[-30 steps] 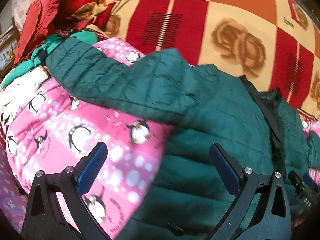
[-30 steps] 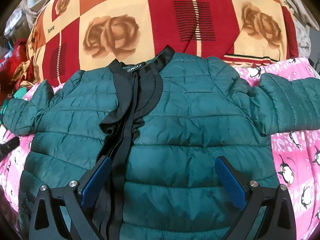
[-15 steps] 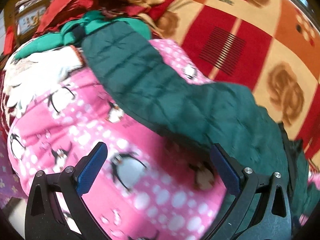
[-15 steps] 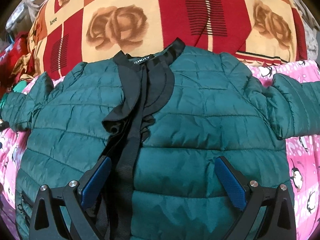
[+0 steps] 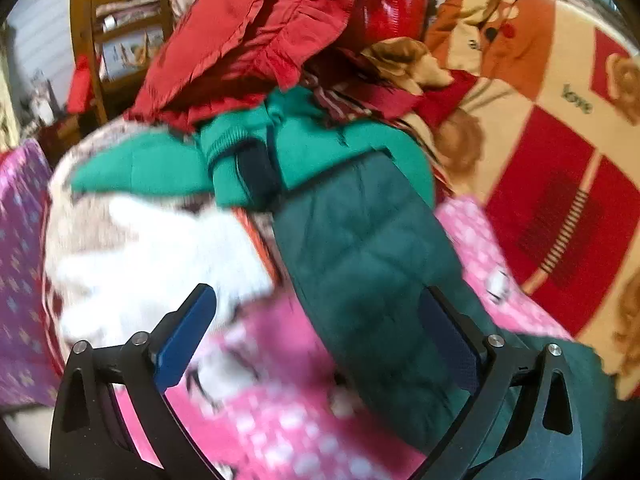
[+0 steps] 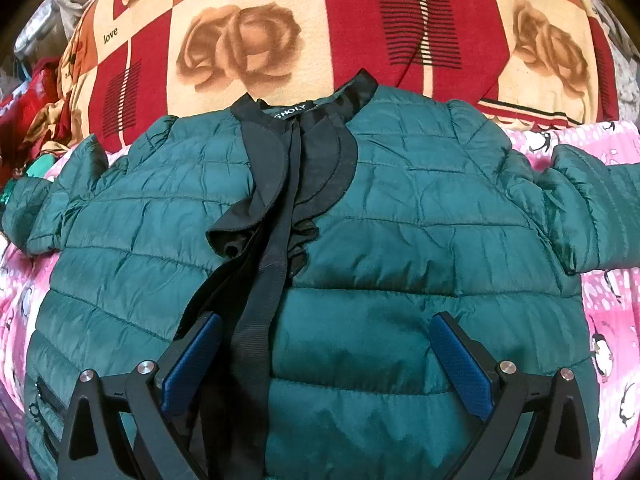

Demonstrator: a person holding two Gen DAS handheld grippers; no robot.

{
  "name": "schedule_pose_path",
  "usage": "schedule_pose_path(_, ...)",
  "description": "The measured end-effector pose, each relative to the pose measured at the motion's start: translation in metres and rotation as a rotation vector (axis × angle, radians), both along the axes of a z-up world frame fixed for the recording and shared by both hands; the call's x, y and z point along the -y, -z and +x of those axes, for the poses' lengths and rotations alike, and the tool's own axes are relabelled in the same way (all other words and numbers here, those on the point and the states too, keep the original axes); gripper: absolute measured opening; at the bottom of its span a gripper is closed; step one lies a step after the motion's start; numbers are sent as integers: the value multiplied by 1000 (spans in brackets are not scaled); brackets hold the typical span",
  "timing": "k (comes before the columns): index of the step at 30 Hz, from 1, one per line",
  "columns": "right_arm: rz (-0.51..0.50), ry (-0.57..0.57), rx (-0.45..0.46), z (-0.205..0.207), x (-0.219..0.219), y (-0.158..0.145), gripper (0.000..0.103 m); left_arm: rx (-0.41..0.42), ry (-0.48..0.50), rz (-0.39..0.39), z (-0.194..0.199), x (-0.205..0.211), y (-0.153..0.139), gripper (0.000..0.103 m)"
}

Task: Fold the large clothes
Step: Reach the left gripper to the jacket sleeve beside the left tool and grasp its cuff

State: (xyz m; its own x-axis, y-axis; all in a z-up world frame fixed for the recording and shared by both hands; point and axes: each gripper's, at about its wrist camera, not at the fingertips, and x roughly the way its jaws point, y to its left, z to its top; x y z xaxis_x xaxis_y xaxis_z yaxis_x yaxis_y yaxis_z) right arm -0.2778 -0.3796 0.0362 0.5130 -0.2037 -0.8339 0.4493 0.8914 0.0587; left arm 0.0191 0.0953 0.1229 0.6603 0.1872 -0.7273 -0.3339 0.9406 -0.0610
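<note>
**Both grippers released over a spread green jacket**

The right gripper has its jaws wide apart and grasps nothing; between them lie the jacket's lower front panel and the black zipper strip. The jacket lies face up on the pink penguin blanket, collar toward the red and cream rose blanket, both sleeves out to the sides. Pink blanket shows past the right sleeve's edge.

The left gripper is also released, jaws apart above the jacket's left sleeve, which runs up to a cuff against a bright green garment. Red clothes are piled beyond, crowding that end. The view is blurred.
</note>
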Motion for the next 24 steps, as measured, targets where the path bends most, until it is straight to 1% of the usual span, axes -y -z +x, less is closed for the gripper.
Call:
schedule_pose_path(2, 2, 1, 4, 0, 0, 2, 103, -16, -8, 43, 18, -2, 6, 93)
schedule_pose_path(3, 4, 1, 7, 0, 1, 2, 103, -24, -12, 47, 26, -4, 10, 86)
schedule_pose_path(4, 6, 2, 9, 0, 1, 3, 103, -31, -14, 40, 31, -7, 13, 81)
schedule_pose_path(5, 9, 2, 10, 0, 1, 3, 103, -42, -12, 23, 37, -10, 17, 75)
schedule_pose_path(7, 12, 4, 11, 1, 2, 4, 103, -63, -7, -5, 46, -14, 25, 74)
schedule_pose_path(8, 12, 4, 11, 2, 2, 5, 103, -74, -7, -14, 49, -15, 28, 70)
schedule_pose_path(9, 10, 4, 11, 2, 2, 5, 103, -77, -6, -20, 53, -17, 31, 58)
schedule_pose_path(10, 8, 3, 10, 2, 1, 6, 103, -78, -3, -30, 55, -19, 33, 52)
schedule_pose_path(11, 6, 1, 8, 2, 1, 6, 103, -80, -3, -38, 56, -20, 33, 43)
schedule_pose_path(12, 6, 0, 10, 2, 1, 7, 103, -78, -1, -43, 56, -20, 32, 28)
schedule_pose_path(14, 8, 0, 15, 2, 2, 8, 103, -72, 18, -59, 53, -19, 27, 12)
schedule_pose_path(16, 10, 0, 17, 2, 2, 8, 103, -41, 36, -57, 43, -15, 17, 10)
schedule_pose_path(18, 7, 0, 18, 2, 2, 8, 103, 5, 80, -64, 27, -8, 2, 10)
schedule_pose_path(20, 4, -1, 20, 2, 2, 9, 103, 33, 125, -78, 13, -2, -9, 9)
schedule_pose_path(24, 7, -2, 20, 2, 2, 8, 103, 60, 201, -144, -14, 9, -28, 9)
